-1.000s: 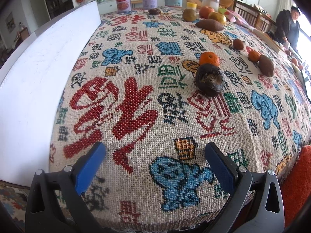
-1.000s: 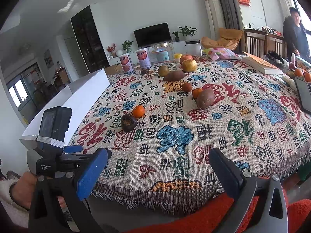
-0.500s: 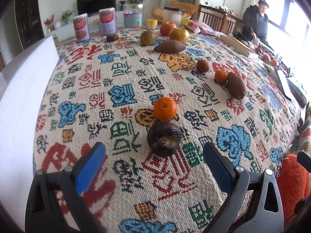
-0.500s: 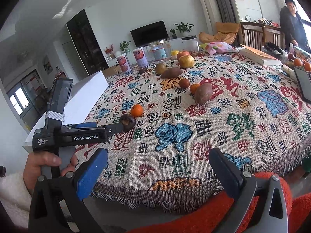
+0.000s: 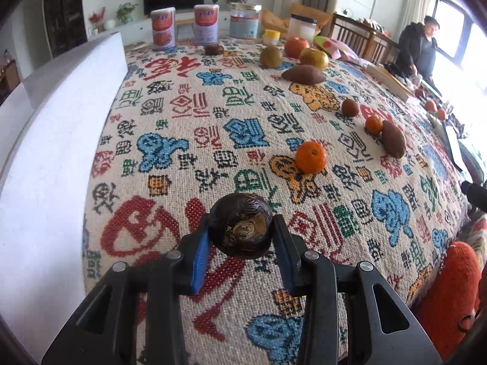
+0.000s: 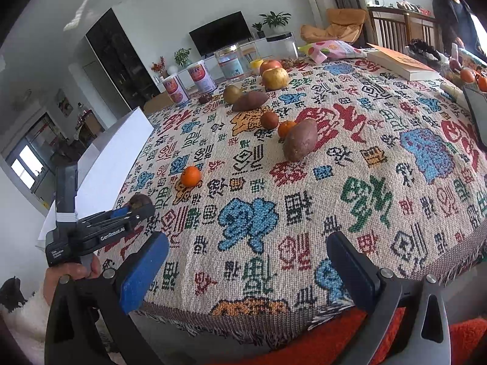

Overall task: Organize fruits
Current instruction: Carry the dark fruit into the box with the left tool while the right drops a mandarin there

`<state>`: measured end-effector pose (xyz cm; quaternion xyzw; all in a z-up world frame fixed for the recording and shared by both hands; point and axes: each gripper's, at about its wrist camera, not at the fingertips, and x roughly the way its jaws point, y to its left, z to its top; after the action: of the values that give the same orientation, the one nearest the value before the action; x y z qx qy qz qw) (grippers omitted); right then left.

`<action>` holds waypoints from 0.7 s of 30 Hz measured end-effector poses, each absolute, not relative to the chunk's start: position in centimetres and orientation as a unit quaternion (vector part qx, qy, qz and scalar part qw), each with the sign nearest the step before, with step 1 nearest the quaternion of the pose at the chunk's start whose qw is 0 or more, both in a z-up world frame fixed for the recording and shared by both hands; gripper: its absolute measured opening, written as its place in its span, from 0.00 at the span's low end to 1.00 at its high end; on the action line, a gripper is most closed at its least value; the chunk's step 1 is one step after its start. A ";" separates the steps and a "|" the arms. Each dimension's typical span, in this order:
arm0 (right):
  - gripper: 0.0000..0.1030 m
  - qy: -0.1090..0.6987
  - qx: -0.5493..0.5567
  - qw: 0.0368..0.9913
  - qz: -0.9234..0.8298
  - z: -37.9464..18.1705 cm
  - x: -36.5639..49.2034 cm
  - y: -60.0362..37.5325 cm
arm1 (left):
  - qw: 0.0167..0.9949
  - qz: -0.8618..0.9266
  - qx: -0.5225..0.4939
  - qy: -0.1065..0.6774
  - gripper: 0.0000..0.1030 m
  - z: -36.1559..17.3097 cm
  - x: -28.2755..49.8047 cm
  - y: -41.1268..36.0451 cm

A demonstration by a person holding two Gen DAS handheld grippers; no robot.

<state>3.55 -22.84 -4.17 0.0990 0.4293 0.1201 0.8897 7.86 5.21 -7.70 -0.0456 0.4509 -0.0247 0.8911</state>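
Pick-up step: left gripper [image 5: 240,237] fingers clamp the dark wrinkled fruit [image 5: 240,225]; right gripper [image 6: 246,261] gapes wide, holding nothing. Next, probably lift it toward matching fruit.

A family living room, this — flat television [image 6: 219,33] on a low white cabinet at twelve o'clock, potted plants [image 6: 273,17] beside it, wooden chairs [image 6: 392,27] at two o'clock, and a table [image 6: 304,182] under a woven patterned cloth.
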 end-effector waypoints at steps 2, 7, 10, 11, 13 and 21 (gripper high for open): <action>0.92 0.442 0.065 0.887 0.118 -2.9 7.9 -23.4 | 0.889 -0.021 -0.059 0.453 0.38 -7.5 7.3 6.1; 0.60 0.496 -0.008 0.854 0.157 -2.8 20.6 -20.3 | 0.887 -0.023 -0.100 0.449 0.38 -6.3 6.2 7.4; 0.54 0.537 -0.038 0.827 0.161 -6.0 25.7 -17.6 | 0.888 -0.028 -0.111 0.446 0.38 -4.9 5.2 7.9; 0.52 0.547 -0.045 0.821 0.156 -7.2 26.8 -16.9 | 0.889 -0.028 -0.109 0.443 0.38 -4.4 4.9 8.1; 0.49 0.569 -0.064 0.807 0.147 -9.3 28.4 -16.0 | 0.893 -0.027 -0.108 0.436 0.38 -3.2 4.3 8.6; 0.28 0.552 -0.067 0.815 0.166 -7.5 27.2 -14.5 | 0.906 -0.006 -0.159 0.393 0.38 3.6 2.1 14.7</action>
<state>27.24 -14.47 -7.53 -0.0667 0.5516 0.1658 0.8147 2.12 14.70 3.65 -0.1592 0.3925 -0.0062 0.9058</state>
